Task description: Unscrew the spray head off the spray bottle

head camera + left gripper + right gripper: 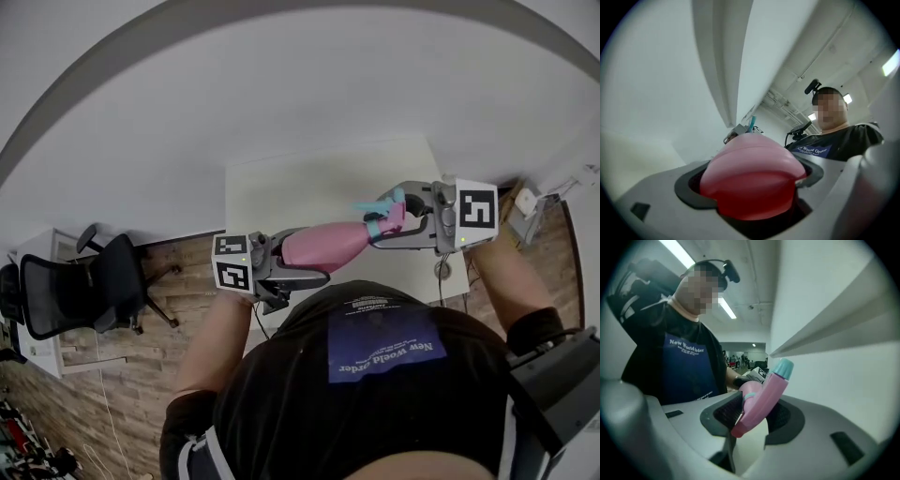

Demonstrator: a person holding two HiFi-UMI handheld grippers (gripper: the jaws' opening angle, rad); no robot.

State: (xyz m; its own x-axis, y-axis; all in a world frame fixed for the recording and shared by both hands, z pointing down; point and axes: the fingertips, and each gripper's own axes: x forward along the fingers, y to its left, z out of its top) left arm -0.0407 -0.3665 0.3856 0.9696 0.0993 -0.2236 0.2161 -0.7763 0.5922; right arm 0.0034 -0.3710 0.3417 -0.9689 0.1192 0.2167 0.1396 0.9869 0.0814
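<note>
Pink spray bottle (323,246): level in mid-air by the white tabletop (309,183), base clamped between the left gripper (274,264) fingers, spray head (386,217) clamped between the right gripper (403,225) fingers. We advise bracing the base and rolling the head squarely about the neck.

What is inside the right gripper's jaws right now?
The pink, teal-tipped spray head, clamped between the pads of the right gripper. Its threads onto the spray bottle are covered.

Mostly smooth plastic
The bottle (323,246) and spray head (761,397) are smooth pink plastic with a soft sheen; right gripper (754,413) matt grey plastic, pads (726,411) dark and ribbed; floor (122,375) wood
</note>
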